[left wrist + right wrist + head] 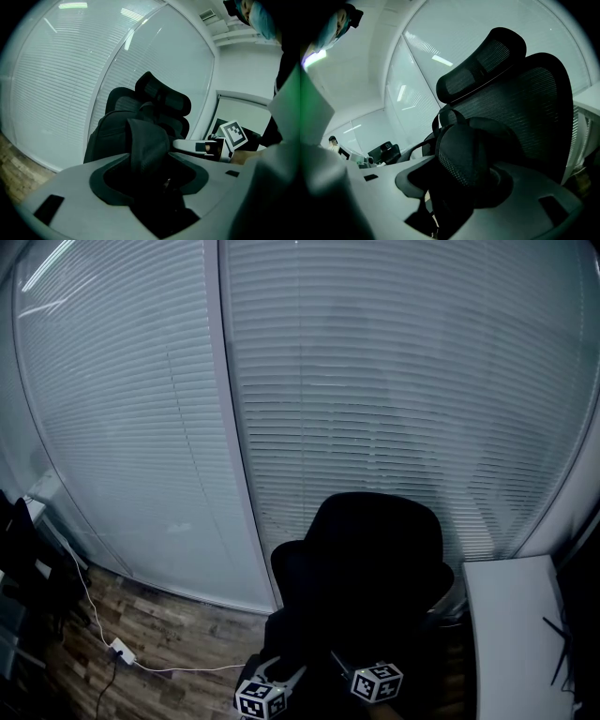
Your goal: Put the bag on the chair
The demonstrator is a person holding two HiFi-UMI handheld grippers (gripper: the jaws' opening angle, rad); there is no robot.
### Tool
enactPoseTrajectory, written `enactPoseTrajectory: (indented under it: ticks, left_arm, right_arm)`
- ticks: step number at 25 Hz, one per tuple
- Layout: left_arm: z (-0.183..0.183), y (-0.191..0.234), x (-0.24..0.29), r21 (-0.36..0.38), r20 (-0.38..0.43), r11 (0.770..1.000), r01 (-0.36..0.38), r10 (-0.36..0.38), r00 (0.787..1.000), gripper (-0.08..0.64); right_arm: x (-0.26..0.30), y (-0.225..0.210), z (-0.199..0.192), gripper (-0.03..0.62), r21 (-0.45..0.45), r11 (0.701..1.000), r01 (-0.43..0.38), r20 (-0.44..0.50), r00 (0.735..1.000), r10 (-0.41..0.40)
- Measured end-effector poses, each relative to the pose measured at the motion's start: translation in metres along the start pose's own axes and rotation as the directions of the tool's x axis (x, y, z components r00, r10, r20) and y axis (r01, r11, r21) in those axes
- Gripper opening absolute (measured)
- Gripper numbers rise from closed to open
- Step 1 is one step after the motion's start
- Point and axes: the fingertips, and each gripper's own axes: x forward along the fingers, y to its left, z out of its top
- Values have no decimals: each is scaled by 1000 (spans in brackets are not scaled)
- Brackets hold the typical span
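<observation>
A black office chair stands before the window blinds. The black bag rests on its seat against the backrest; in the head view it merges with the dark chair. My left gripper is open, and one black bag strap runs loosely up between its jaws. My right gripper is also open, with a padded mesh shoulder strap lying between its jaws in front of the mesh backrest and the headrest. Both grippers show low in the head view, left gripper and right gripper.
A white desk stands right of the chair. On the wooden floor at the left lie a white power strip and its cable. Dark equipment fills the far left edge. Glass walls with blinds close off the space behind the chair.
</observation>
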Motion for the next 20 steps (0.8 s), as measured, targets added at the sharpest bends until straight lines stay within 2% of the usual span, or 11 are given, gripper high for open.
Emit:
enactPoseTrajectory:
  ticks: [6,12,20]
  left_arm:
    - [7,-4,-8,-30,-2,1000,7,-7,1000,314]
    - [13,-6,-14,-21,15,1000,0,0,1000,321]
    - [20,-8,-36,-21,45,1000,-2,3,999,322]
  right_arm:
    - [-9,-3,5,232,-12,998,58,19,998,-58]
    - [-18,-7,8,242,-28,995,98,22,995,-97]
    - [-30,1,-8,247,-39,991,132,-55,989,-134]
